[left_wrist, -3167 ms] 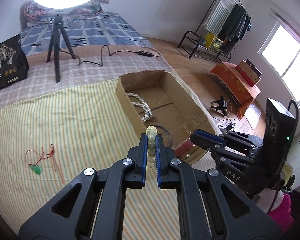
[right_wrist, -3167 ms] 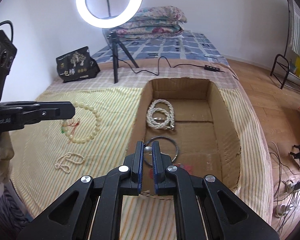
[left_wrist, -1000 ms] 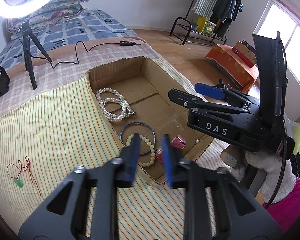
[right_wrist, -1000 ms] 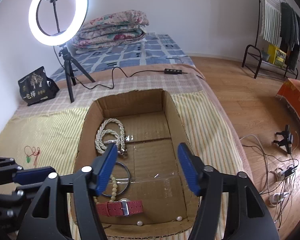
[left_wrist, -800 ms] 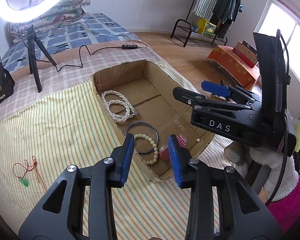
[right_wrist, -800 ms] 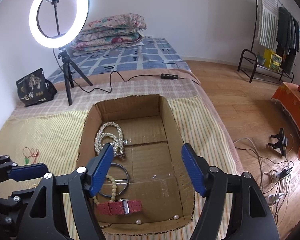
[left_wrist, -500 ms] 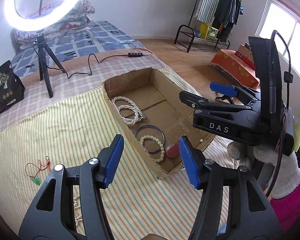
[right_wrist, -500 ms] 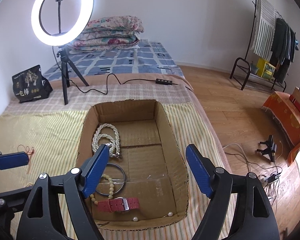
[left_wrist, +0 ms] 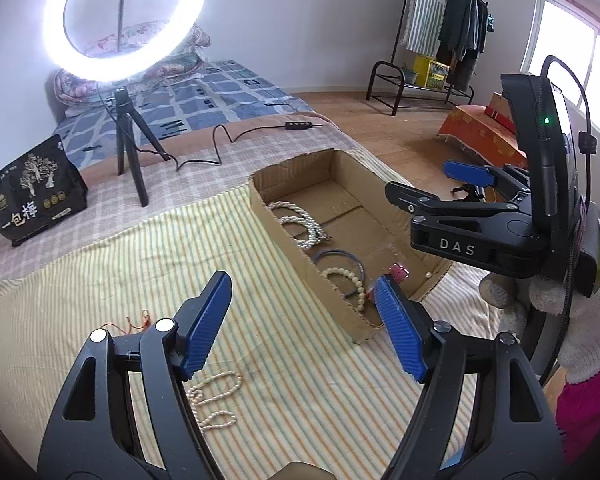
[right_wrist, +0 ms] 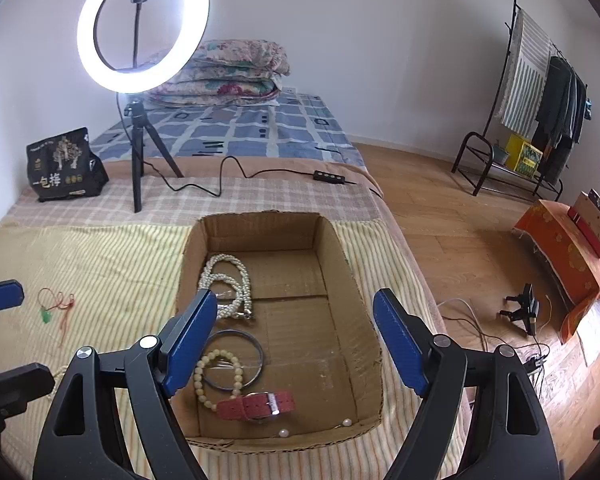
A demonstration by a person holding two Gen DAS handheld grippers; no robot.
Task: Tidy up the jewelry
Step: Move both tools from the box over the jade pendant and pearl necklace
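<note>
Both grippers empty, left gripper (left_wrist: pixel 302 324) still opening over the striped cover, right gripper (right_wrist: pixel 294 340) spread wide above the box (right_wrist: pixel 352 276), so I'd go low for the small pearl string (left_wrist: pixel 214 400) by the left fingers, pinching a doubled bit
</note>
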